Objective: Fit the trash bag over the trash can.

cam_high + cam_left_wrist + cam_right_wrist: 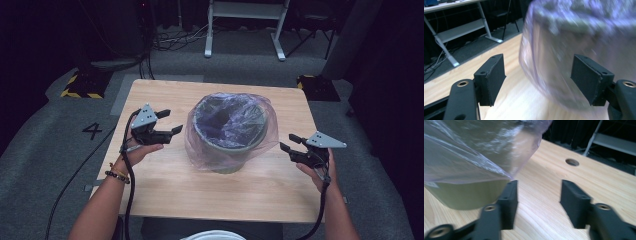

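Wooden table (pixel 165 190), bagged bin (pixel 230 145) centred; your left gripper (pixel 167 122) and right gripper (pixel 290 142) both gape empty. Snag that loose plastic liner (pixel 200 150) and it slips off the rim.

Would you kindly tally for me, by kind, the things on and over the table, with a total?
Bins: 1, the grey bin.
Bags: 1, the clear purplish bag lining the bin and draped down its outside.
Grippers: 2, the left gripper and the right gripper, both open, one on each side of the bin.
Total: 4
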The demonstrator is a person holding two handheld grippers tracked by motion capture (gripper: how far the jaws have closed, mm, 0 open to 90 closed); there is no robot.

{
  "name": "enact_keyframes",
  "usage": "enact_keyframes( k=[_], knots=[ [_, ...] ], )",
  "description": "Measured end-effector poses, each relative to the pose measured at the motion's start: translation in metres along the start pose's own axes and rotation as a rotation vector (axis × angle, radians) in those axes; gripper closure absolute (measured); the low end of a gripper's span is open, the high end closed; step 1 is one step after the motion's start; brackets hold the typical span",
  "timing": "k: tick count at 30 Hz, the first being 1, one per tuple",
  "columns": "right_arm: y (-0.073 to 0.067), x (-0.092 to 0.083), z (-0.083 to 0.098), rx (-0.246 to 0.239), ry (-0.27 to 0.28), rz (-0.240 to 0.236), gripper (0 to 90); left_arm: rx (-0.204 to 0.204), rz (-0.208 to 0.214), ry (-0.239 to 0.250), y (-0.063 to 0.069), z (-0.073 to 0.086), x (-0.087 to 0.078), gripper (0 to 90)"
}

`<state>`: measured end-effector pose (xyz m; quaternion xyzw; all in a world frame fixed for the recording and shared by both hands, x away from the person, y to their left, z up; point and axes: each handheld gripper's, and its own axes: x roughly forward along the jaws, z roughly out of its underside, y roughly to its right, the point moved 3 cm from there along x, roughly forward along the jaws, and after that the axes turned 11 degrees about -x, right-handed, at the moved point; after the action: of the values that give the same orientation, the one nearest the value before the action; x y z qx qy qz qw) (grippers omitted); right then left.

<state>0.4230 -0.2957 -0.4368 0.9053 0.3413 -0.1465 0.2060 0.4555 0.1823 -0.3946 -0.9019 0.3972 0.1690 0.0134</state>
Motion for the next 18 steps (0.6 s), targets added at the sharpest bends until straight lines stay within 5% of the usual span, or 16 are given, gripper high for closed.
enact_keyframes(
  k=[4,7,11,15,18],
  knots=[
    [0.004,0.008,0.01,0.025,-0.098,-0.035,58.6,-0.033,0.025,-0.021,-0.007,-0.004,0.018,29.1],
    [0.008,0.012,0.017,0.05,-0.15,0.003,54.8,-0.045,0.051,-0.023,-0.007,-0.006,0.029,31.2],
    [0.024,0.008,0.013,0.126,-0.131,0.073,49.9,0.004,0.04,-0.047,-0.003,-0.011,0.039,37.0],
    [0.031,0.0,-0.006,0.105,-0.079,0.138,47.5,0.035,0.063,-0.06,0.0,-0.014,0.043,49.3],
    [0.032,-0.009,-0.034,0.087,0.019,0.151,46.6,0.063,0.064,-0.072,0.003,-0.013,0.047,56.9]
  ],
)
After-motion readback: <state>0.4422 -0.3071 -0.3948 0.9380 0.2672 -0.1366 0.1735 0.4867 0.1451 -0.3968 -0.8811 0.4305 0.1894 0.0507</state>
